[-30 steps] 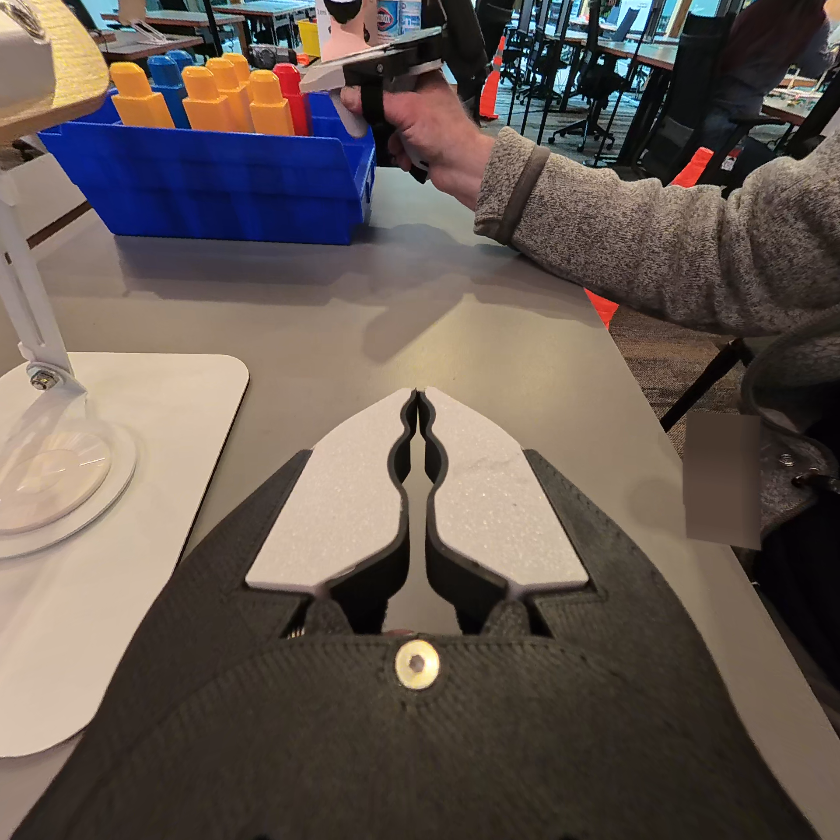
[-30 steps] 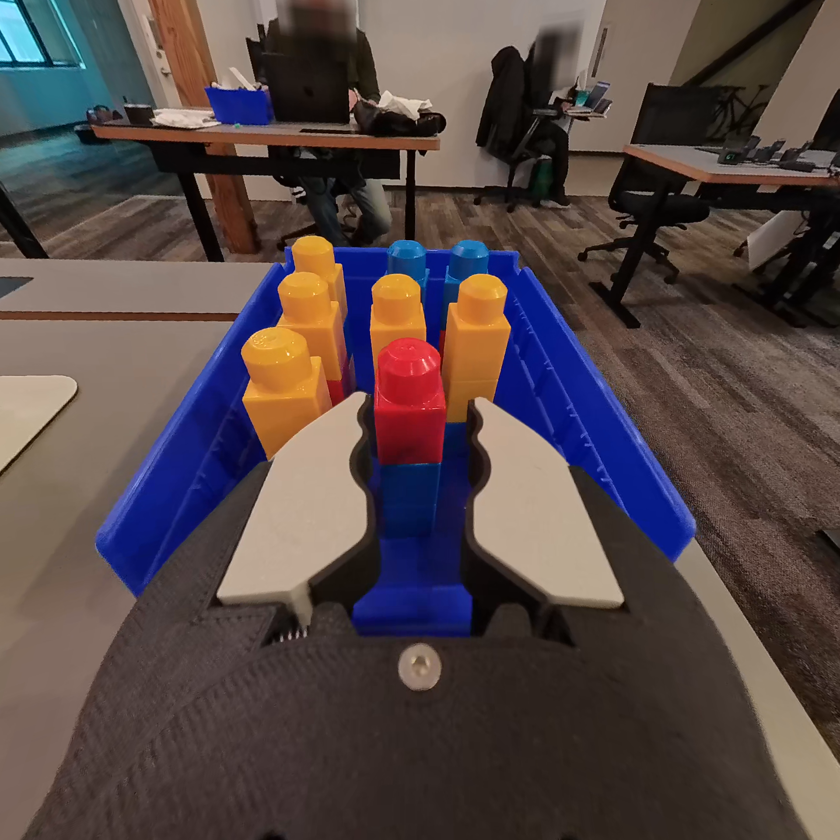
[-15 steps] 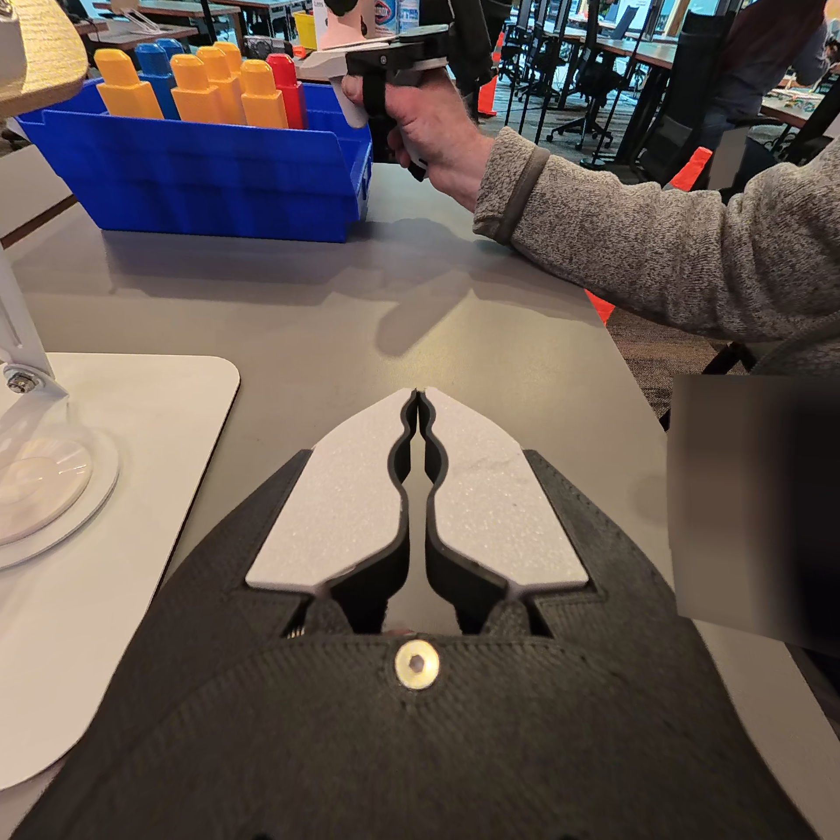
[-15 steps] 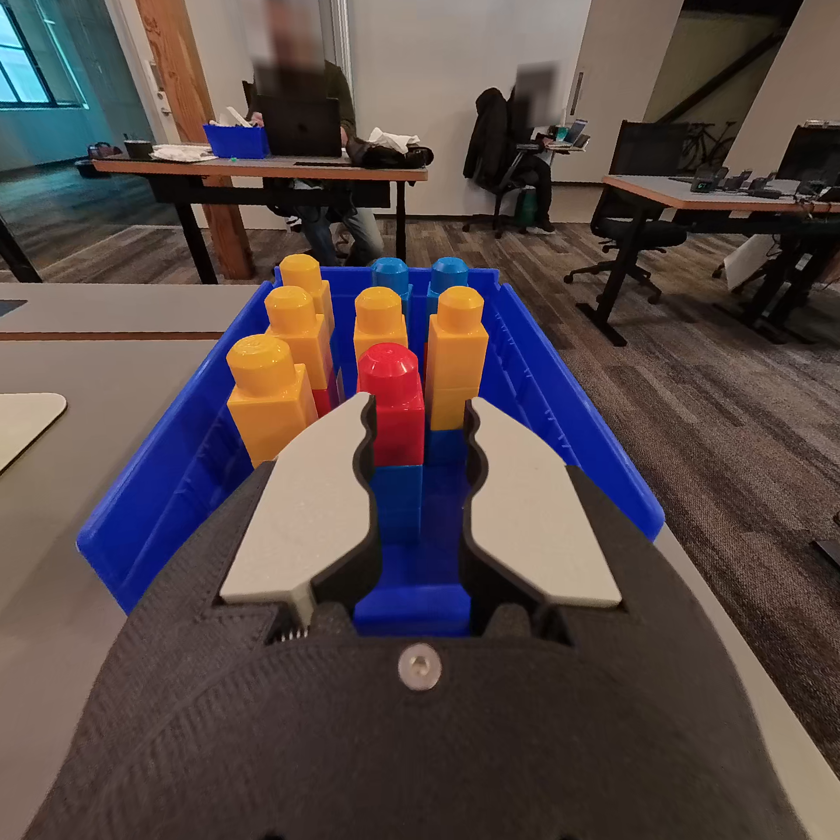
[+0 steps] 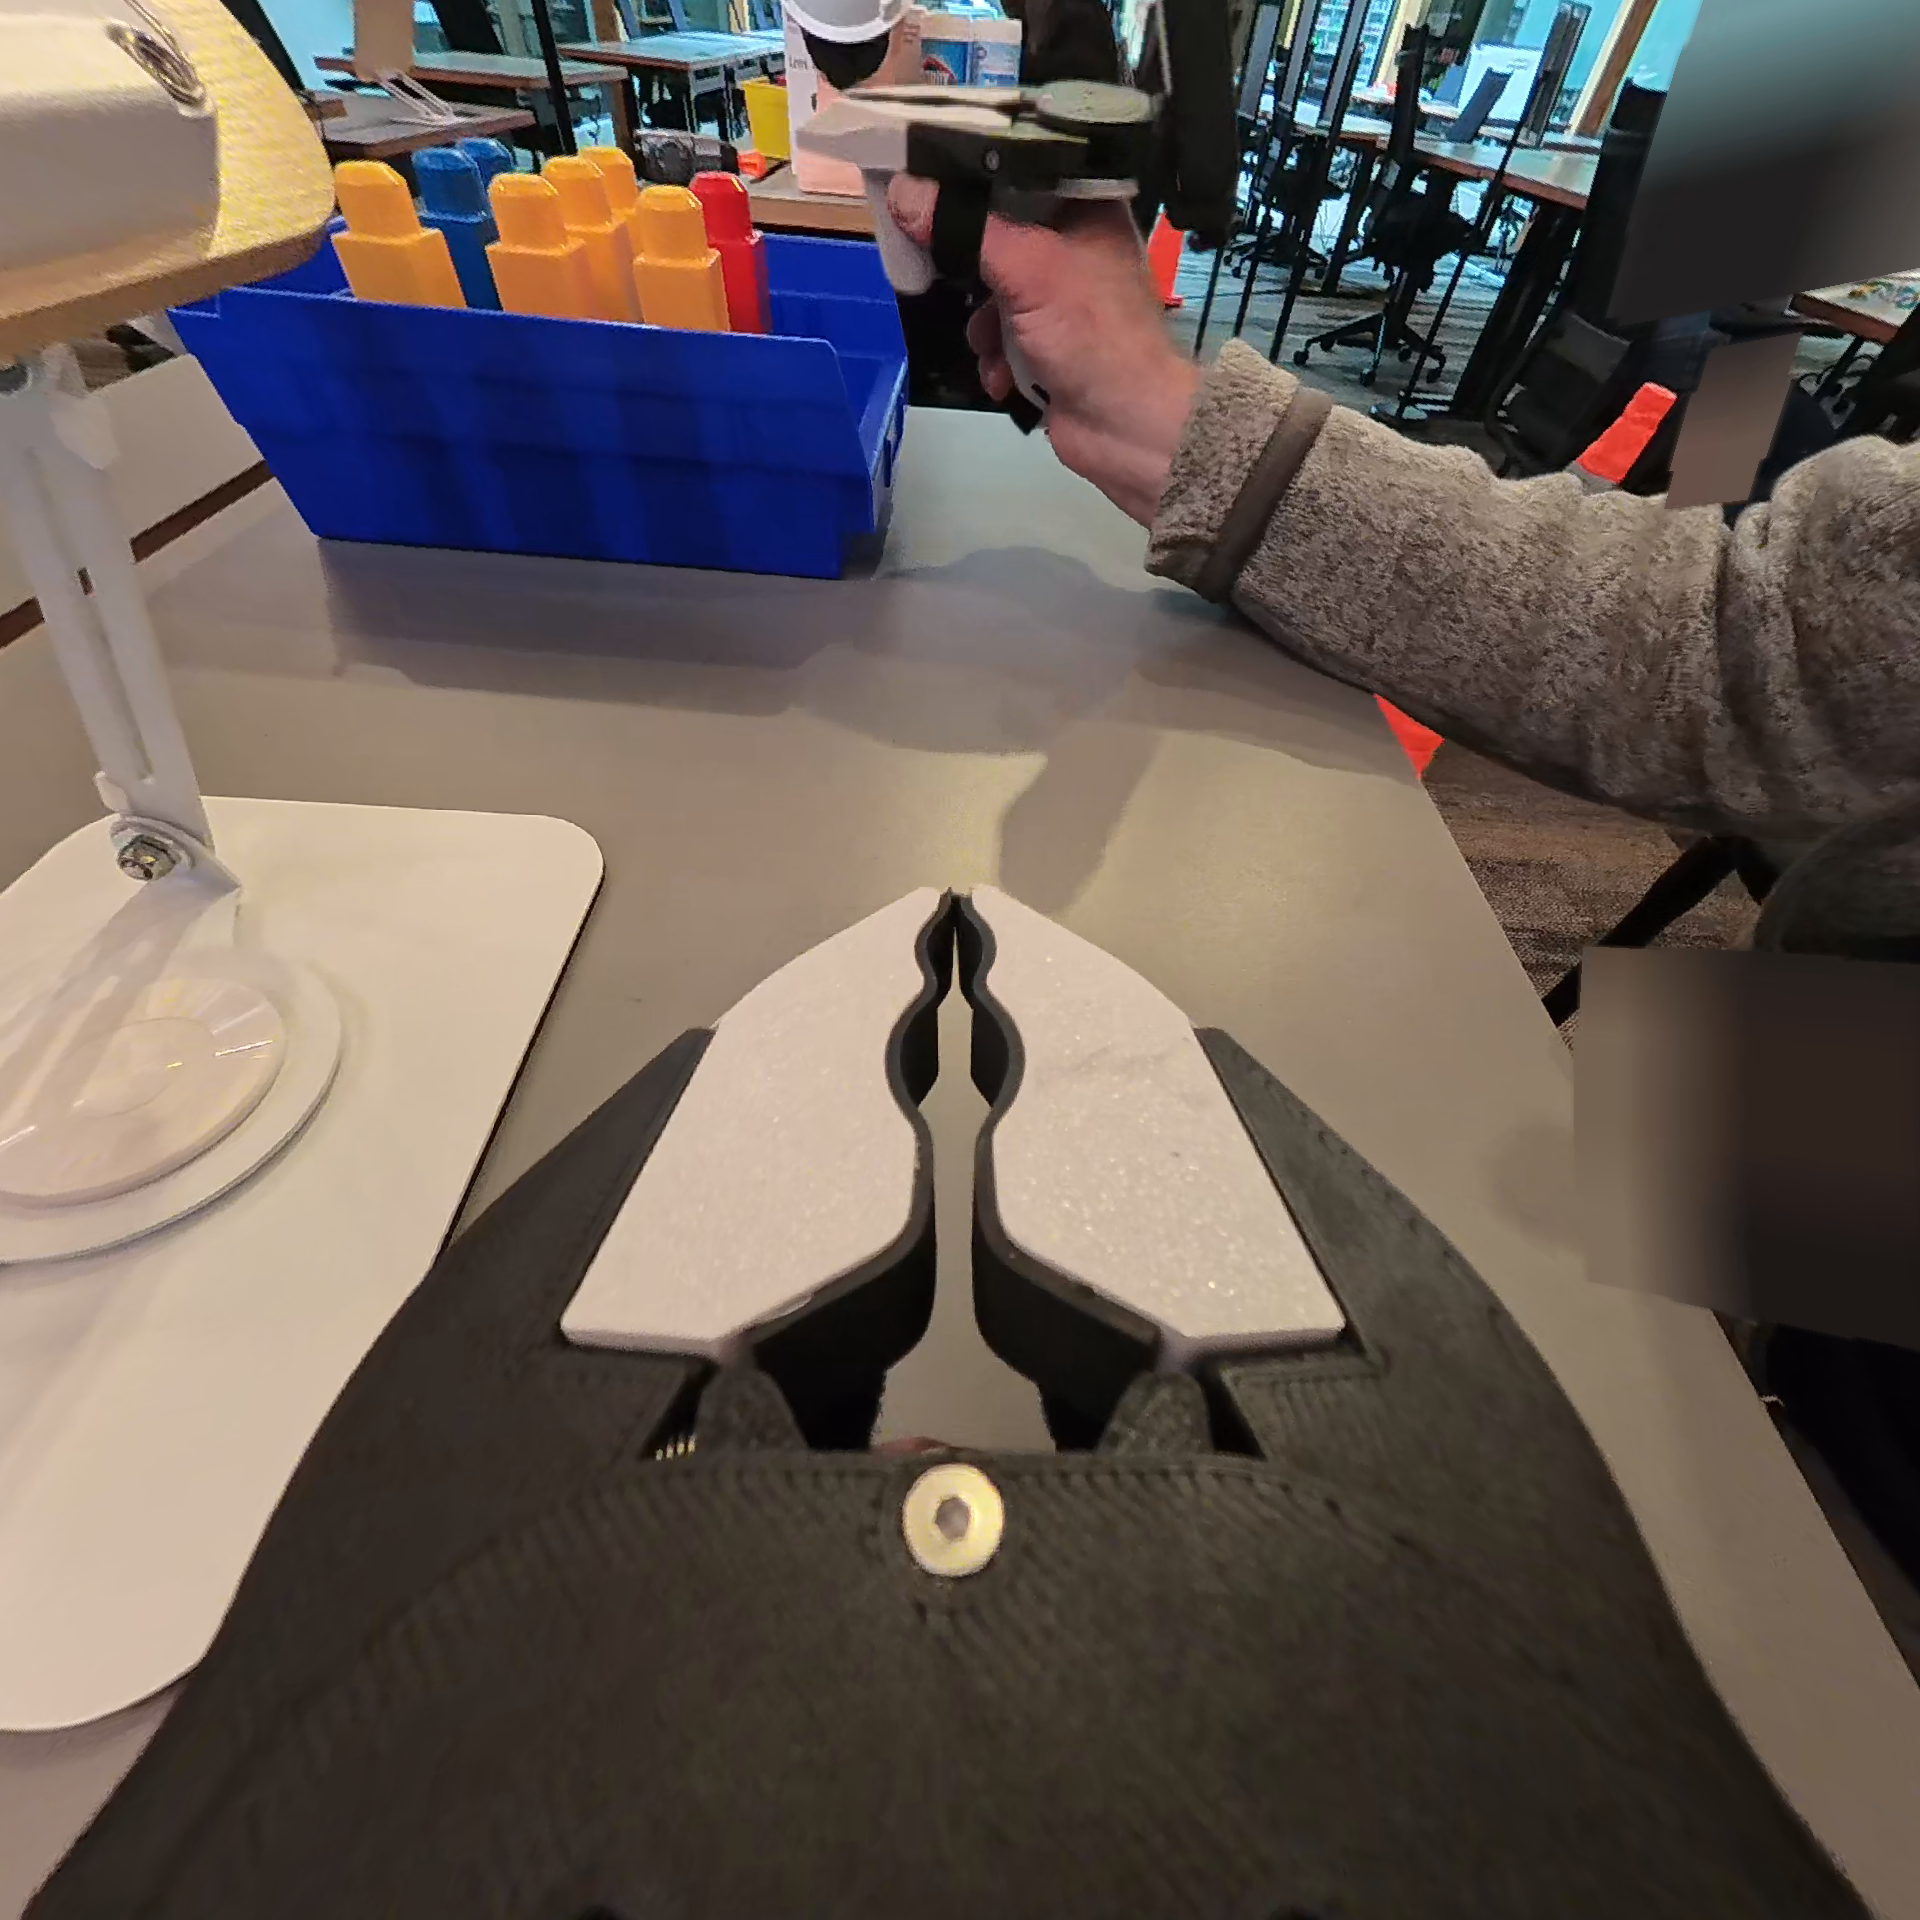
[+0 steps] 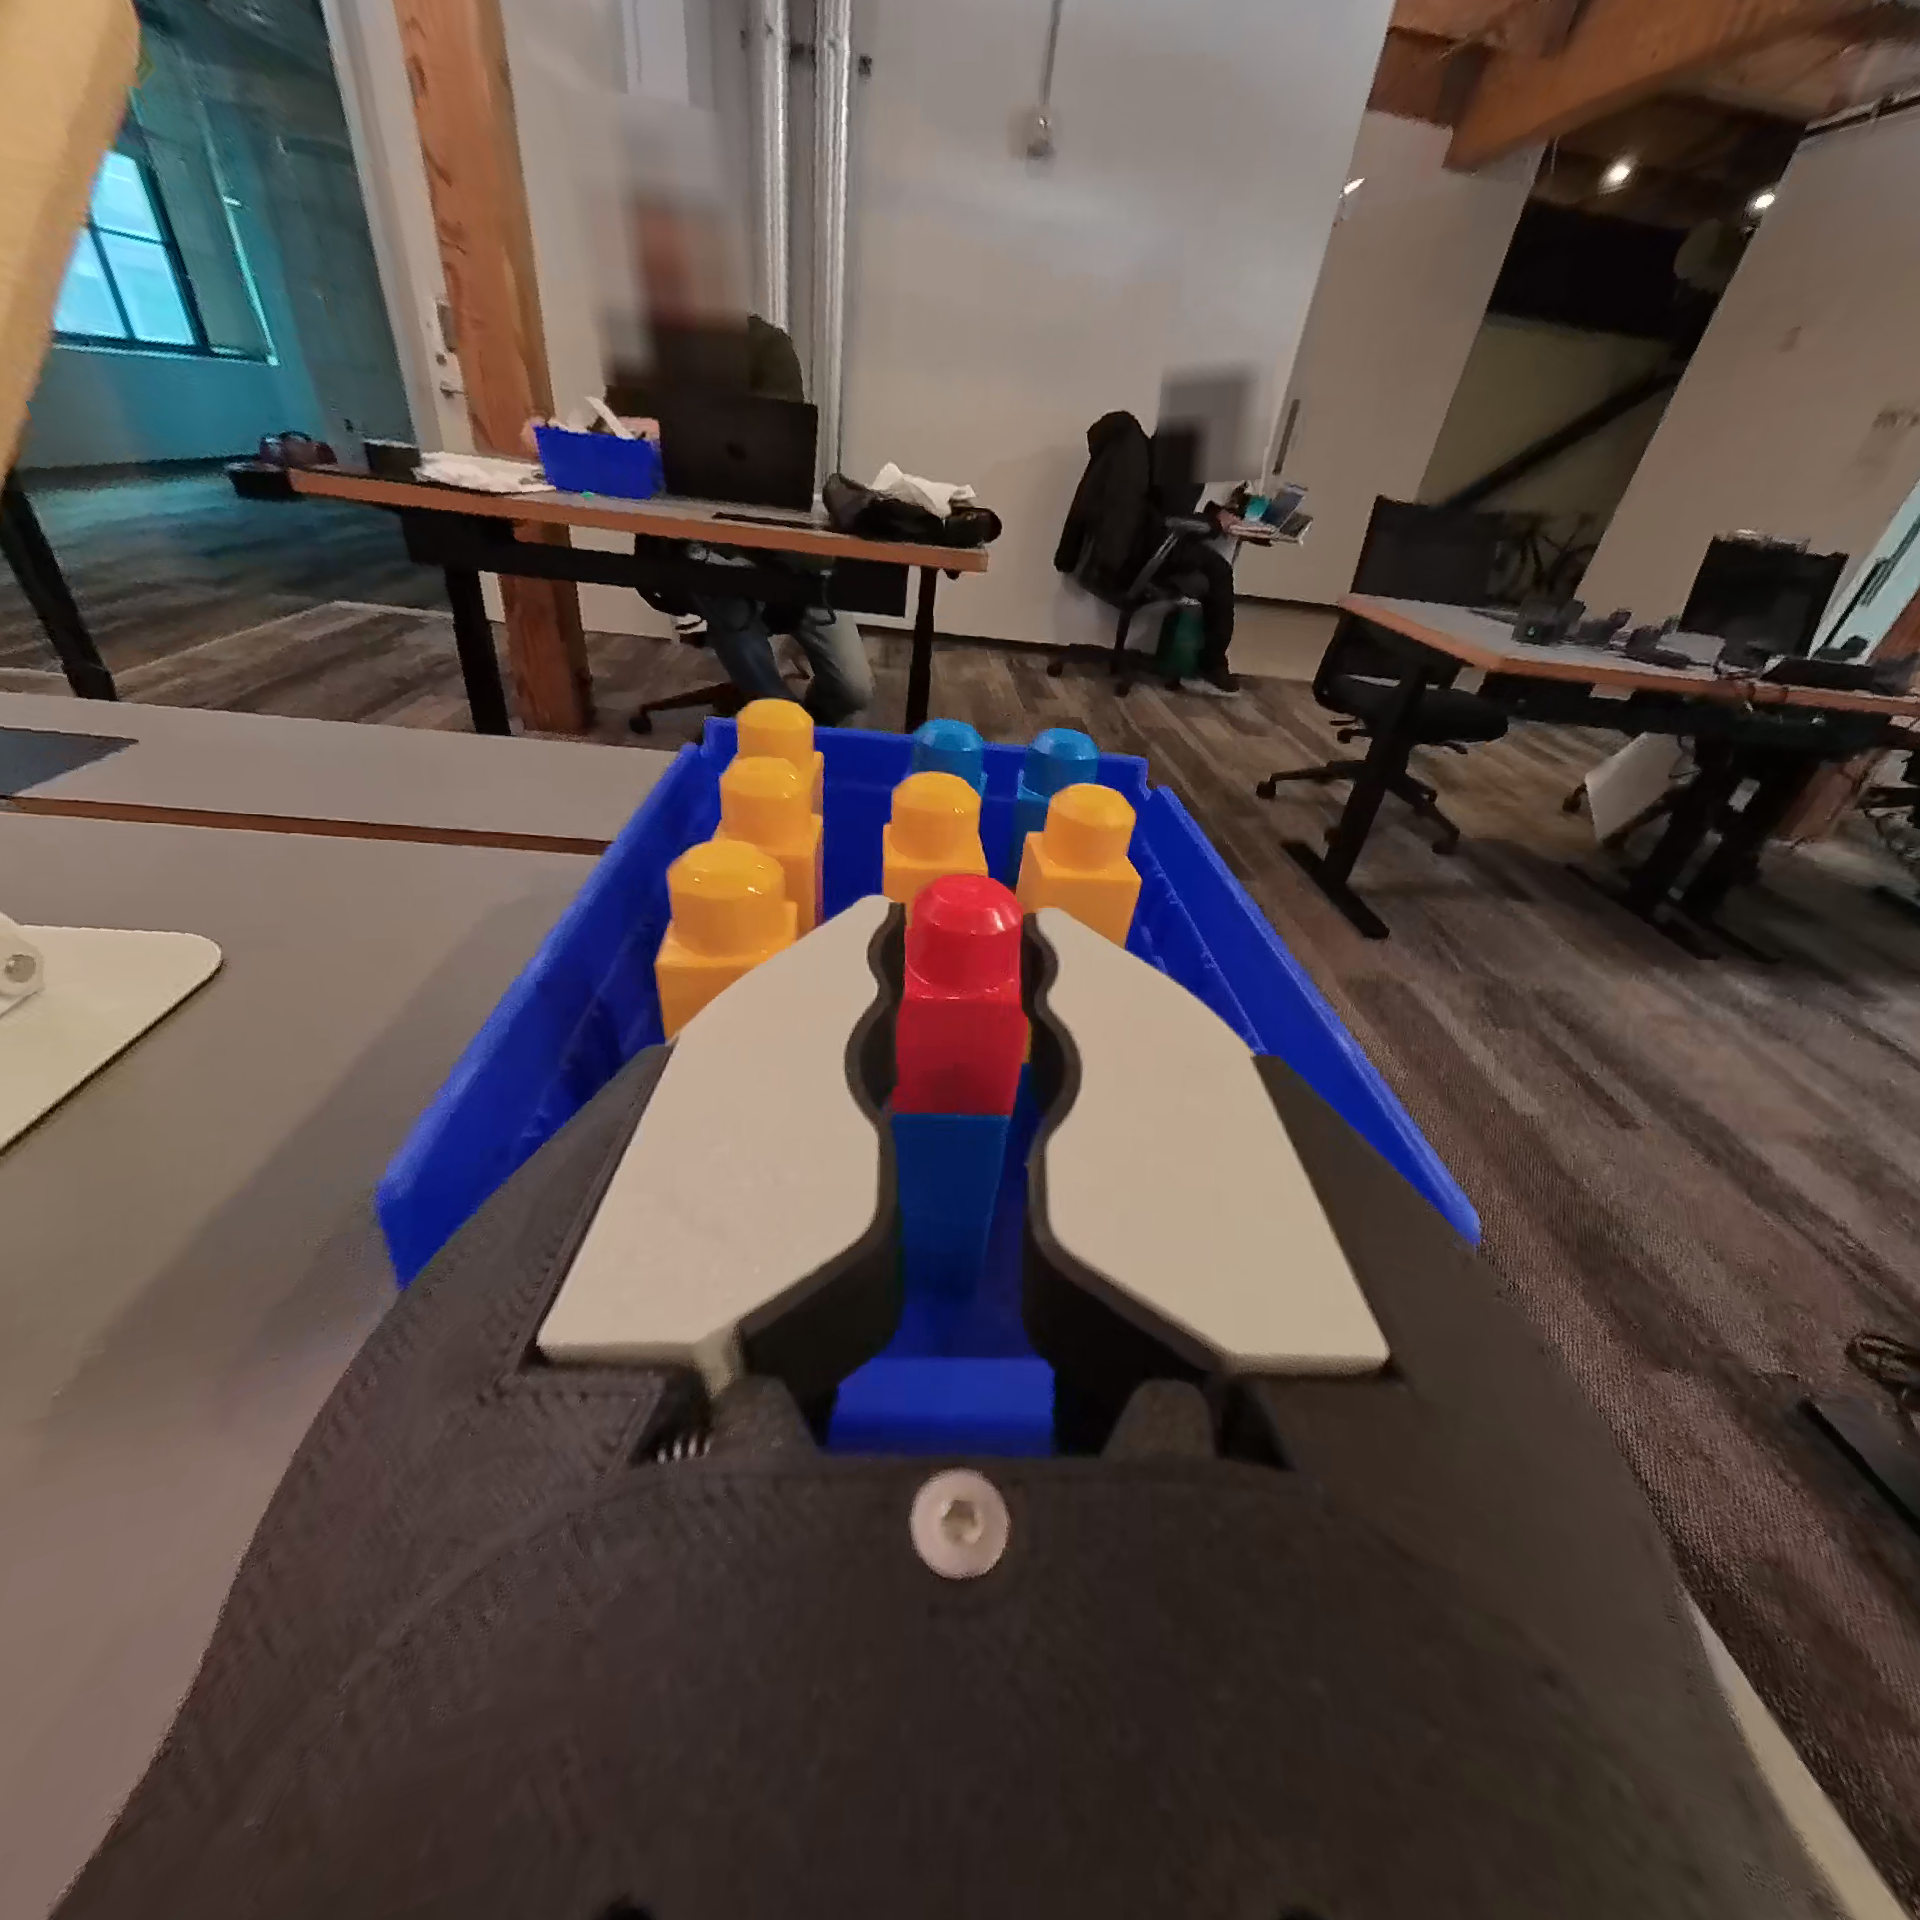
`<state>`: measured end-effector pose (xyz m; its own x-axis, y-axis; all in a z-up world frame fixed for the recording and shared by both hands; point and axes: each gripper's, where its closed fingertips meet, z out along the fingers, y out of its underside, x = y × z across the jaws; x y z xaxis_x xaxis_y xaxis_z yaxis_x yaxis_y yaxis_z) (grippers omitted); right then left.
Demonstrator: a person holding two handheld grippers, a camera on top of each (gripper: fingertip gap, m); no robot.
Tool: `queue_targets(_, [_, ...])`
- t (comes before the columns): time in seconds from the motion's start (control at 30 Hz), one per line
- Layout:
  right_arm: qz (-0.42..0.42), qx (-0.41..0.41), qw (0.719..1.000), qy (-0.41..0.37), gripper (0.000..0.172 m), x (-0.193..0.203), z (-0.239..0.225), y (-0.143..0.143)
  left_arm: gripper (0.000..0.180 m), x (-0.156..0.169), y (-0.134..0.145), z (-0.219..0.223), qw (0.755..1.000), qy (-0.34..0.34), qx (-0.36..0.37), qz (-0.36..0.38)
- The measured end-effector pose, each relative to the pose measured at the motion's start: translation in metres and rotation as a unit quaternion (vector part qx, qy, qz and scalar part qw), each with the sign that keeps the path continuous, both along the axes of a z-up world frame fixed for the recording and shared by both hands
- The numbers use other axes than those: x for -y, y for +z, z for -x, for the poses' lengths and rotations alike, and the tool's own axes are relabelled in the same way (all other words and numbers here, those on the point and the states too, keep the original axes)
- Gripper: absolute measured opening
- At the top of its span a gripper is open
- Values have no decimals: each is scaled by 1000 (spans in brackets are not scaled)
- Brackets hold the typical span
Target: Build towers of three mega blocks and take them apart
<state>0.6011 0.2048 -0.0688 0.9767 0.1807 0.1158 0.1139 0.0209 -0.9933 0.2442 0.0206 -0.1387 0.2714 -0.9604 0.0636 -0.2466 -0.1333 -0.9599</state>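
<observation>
A blue bin (image 6: 499,1091) holds several upright block towers topped yellow, blue and red. My right gripper (image 6: 961,914) reaches into the bin's near end. Its two pads press on the stud of the red block (image 6: 956,997), which tops a blue block (image 6: 945,1174). In the left wrist view the bin (image 5: 582,457) stands at the far side of the grey table (image 5: 727,748). There a hand holds my right gripper (image 5: 821,130) at the bin's right end, by the red block (image 5: 727,249). My left gripper (image 5: 954,896) is shut and empty, low over the table.
A white lamp base on a white mat (image 5: 343,1039) stands at the left, with its wooden shade (image 5: 239,166) overhead. A grey-sleeved arm (image 5: 1507,623) reaches across the right side. The table's right edge (image 5: 1475,883) drops to the floor. Desks and chairs stand beyond. Left tips to right tips: about 40 cm.
My right gripper's jaws have closed from wide open onto the red block, and its view has tilted upward. My left gripper stays shut and has shifted only slightly.
</observation>
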Motion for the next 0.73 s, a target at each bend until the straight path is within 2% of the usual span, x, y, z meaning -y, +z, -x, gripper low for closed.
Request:
queue_targets(0.1, [9, 15, 1000, 4, 16, 7, 16, -2, 0, 2, -2, -2, 1000, -5, -5, 0])
queue_targets(0.2, [13, 67, 998, -11, 0, 13, 29, -5, 0, 2, -4, -3, 1000, -5, -11, -2])
queue_targets(0.73, [-29, 166, 986, -14, 0, 27, 68, 4, 0, 1, -5, -1, 1000, 1, -22, -12])
